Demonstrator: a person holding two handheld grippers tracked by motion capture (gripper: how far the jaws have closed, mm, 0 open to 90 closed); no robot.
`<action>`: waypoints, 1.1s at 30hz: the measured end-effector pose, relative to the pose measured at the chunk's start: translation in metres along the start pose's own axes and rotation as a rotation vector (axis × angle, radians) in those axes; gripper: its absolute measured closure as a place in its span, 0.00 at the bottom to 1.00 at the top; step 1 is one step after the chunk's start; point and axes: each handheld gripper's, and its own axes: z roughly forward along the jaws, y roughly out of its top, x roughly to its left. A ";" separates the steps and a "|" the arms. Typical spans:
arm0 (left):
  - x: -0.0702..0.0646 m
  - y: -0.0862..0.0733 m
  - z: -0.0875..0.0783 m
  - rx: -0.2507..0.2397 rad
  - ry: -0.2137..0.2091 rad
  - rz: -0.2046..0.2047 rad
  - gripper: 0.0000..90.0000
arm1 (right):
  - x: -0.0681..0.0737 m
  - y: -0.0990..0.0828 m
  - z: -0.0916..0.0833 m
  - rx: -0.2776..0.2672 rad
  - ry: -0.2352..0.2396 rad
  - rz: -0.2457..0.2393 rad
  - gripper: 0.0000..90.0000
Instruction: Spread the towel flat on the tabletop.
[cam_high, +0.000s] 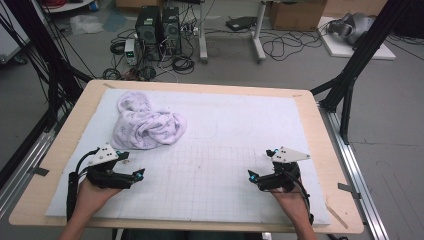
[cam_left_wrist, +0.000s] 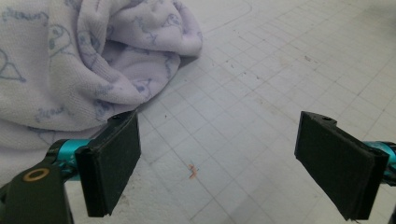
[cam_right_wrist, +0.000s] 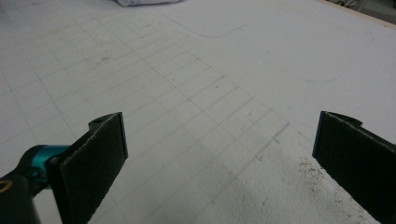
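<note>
A crumpled pale lilac printed cloth lies in a heap on the white gridded mat, toward the back left. My left gripper rests low on the mat just in front of the cloth, jaws wide open and nothing between them. In the left gripper view the cloth bulks up at the upper left, close behind the left pad. My right gripper sits at the front right of the mat, open and empty, far from the cloth. A sliver of the cloth peeks in at the top of the right gripper view.
The mat covers a wooden table with bare edges all round. Black frame posts stand at both back corners. Computers and cables lie on the floor behind the table. A small orange mark stains the mat.
</note>
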 end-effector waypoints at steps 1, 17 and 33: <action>0.001 0.001 -0.001 0.001 -0.005 0.001 0.17 | 0.000 0.000 0.000 -0.007 0.001 -0.005 0.02; 0.024 0.044 -0.017 -0.029 0.032 0.010 0.19 | 0.001 0.003 -0.002 -0.011 0.000 -0.010 0.02; 0.058 0.069 0.045 0.009 0.165 -0.098 0.32 | 0.001 0.002 -0.002 -0.006 0.009 -0.022 0.02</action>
